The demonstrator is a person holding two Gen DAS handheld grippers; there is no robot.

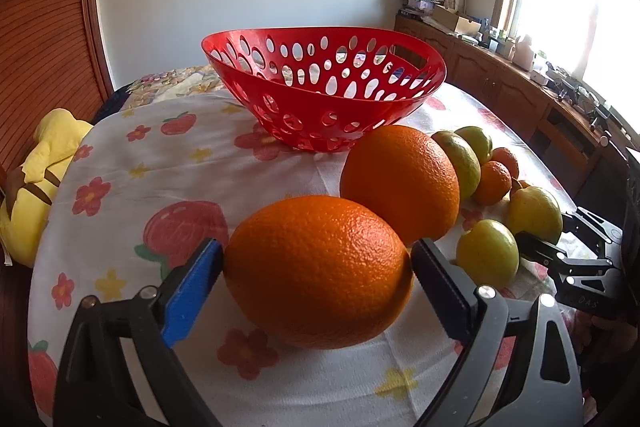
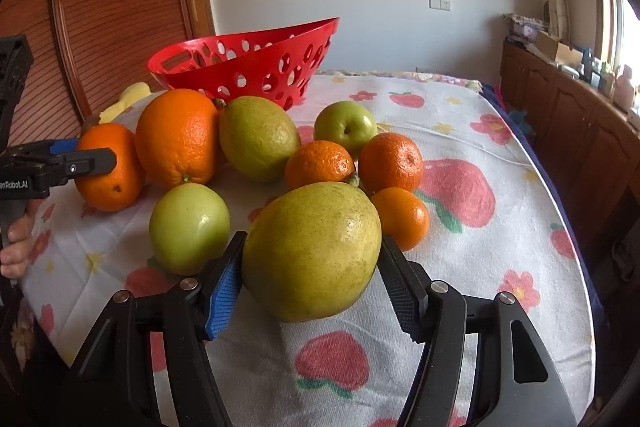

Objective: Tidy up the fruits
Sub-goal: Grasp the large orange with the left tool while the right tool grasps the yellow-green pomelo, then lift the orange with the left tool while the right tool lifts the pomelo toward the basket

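A large orange (image 1: pixel 320 271) rests on the flowered cloth between the jaws of my left gripper (image 1: pixel 318 259). The pads stand right at its sides, and the gripper is open. A second big orange (image 1: pixel 400 183) sits just behind it. My right gripper (image 2: pixel 312 267) is shut on a big yellow-green fruit (image 2: pixel 312 251) that lies on the cloth, with a pad against each side. The empty red perforated basket (image 1: pixel 320 99) stands at the back. From the right wrist view, the left gripper (image 2: pixel 96 153) straddles the leftmost orange (image 2: pixel 108 179).
Around the held fruit lie a green apple (image 2: pixel 188 227), another green apple (image 2: pixel 346 127), a lemon-like fruit (image 2: pixel 258 139) and three small mandarins (image 2: pixel 390 163). A yellow plush toy (image 1: pixel 36 179) lies past the table's left edge. Wooden cabinets (image 2: pixel 568 131) line the right wall.
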